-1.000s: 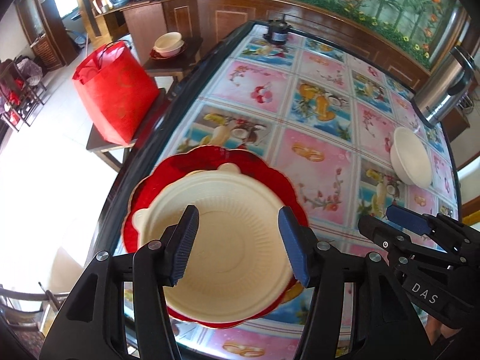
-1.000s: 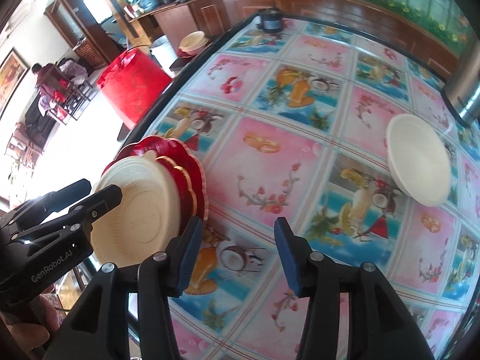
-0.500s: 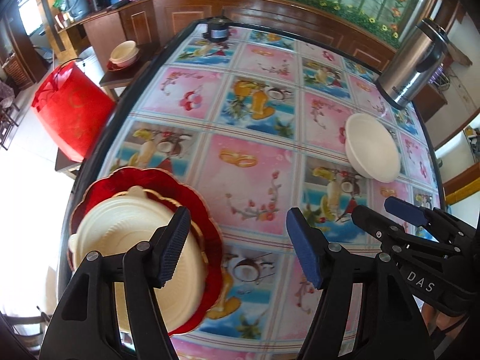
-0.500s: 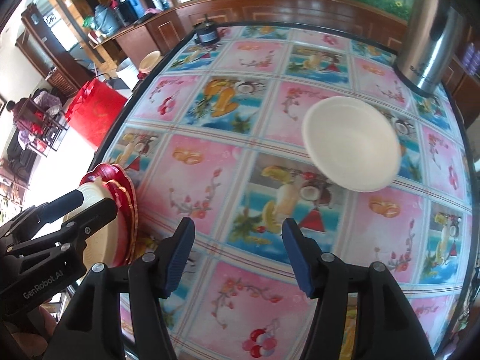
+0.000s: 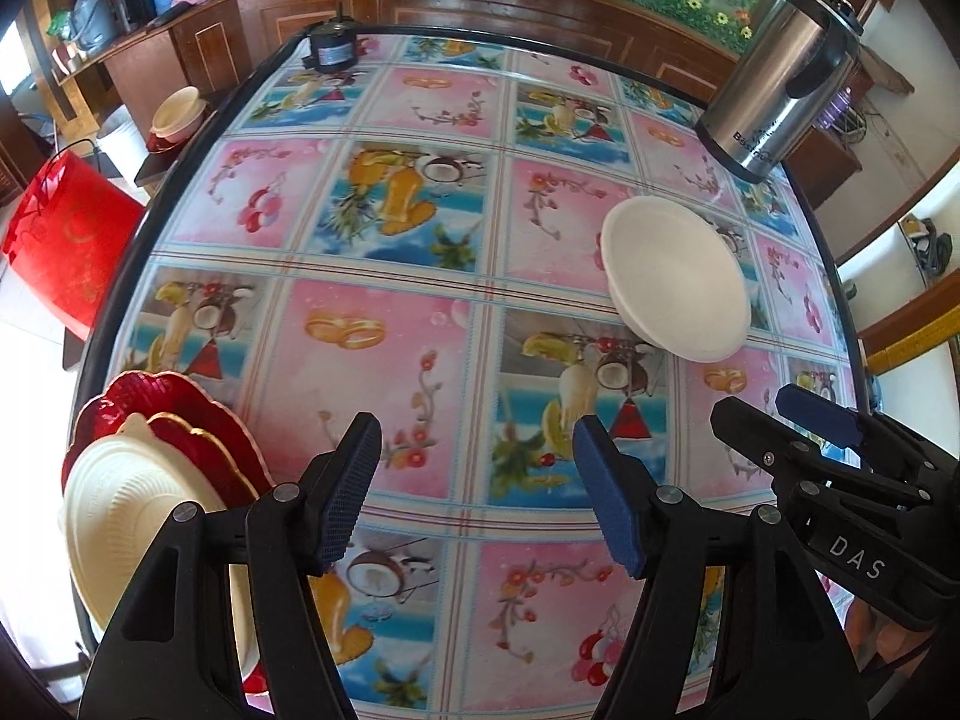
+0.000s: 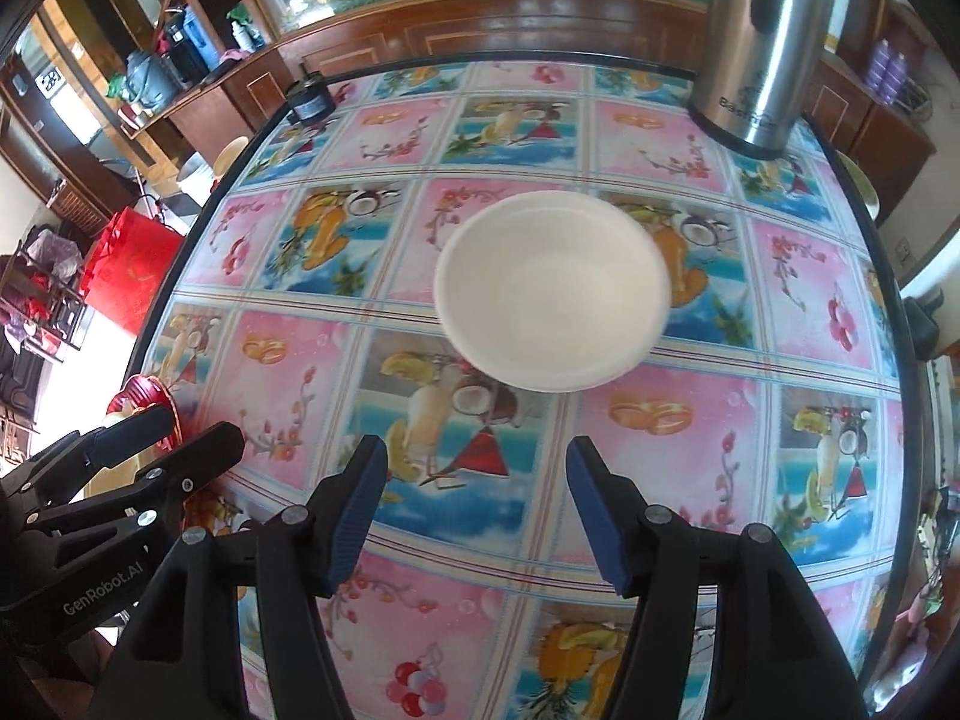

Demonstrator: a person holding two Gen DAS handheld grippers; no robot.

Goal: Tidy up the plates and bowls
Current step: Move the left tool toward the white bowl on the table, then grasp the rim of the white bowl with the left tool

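Observation:
A white bowl (image 6: 552,294) stands alone on the table, straight ahead of my open, empty right gripper (image 6: 474,510); it also shows in the left wrist view (image 5: 675,276) at the right. A cream paper plate (image 5: 132,528) lies on a stack of red scalloped plates (image 5: 168,414) at the table's near left edge. My left gripper (image 5: 474,492) is open and empty above the table, to the right of that stack. The right gripper's fingers (image 5: 816,420) show at the right of the left wrist view.
The table (image 5: 372,330) has a fruit-patterned cloth and a dark rim. A steel kettle (image 5: 774,84) stands at the far right, a small black motor (image 5: 330,48) at the far edge. A red bag (image 5: 66,240) and a stool with bowls (image 5: 177,120) stand off the left side.
Both grippers have swung right, away from the plate stack. The white bowl now sits centred ahead of the right gripper. Both stay open and empty.

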